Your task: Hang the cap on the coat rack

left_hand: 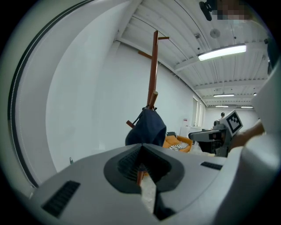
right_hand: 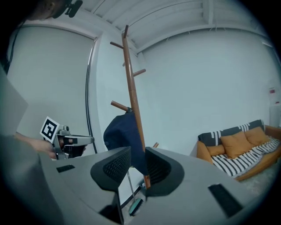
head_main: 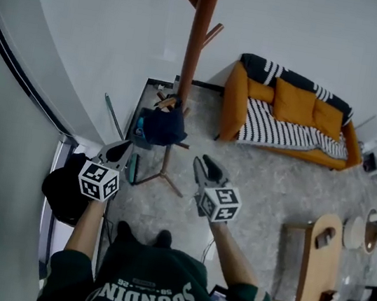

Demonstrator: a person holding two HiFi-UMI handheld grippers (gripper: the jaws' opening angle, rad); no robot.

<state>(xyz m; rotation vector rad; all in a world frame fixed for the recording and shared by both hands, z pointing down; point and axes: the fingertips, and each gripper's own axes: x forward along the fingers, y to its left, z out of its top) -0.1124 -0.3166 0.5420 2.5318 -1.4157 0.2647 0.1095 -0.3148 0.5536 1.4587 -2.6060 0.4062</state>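
Head view: the floor (head_main: 268,187) is grey and speckled, and the walls are white. The rack (head_main: 198,41) stands near the floor's edge by the wall. The dark cap (head_main: 165,127) hangs on a low peg of it, touching the pole. An orange sofa (head_main: 286,116) with a striped cover stands against the far wall. A low wooden table (head_main: 319,263) is well apart from it, toward the right edge of the floor. The left gripper (head_main: 121,148) and the right gripper (head_main: 204,166) point at the rack, both apart from the cap.

Left gripper view: its jaws meet at the tips and hold nothing. The cap hangs beyond them. This view also shows the ribbed ceiling and a long lamp (left_hand: 221,52), which the head view does not show.

Right gripper view: its jaws stand wide apart and are empty. The pole and the cap show through the gap, farther off. A brush (right_hand: 135,205) with a green head stands near the foot of the rack. The table does not appear in either gripper view.
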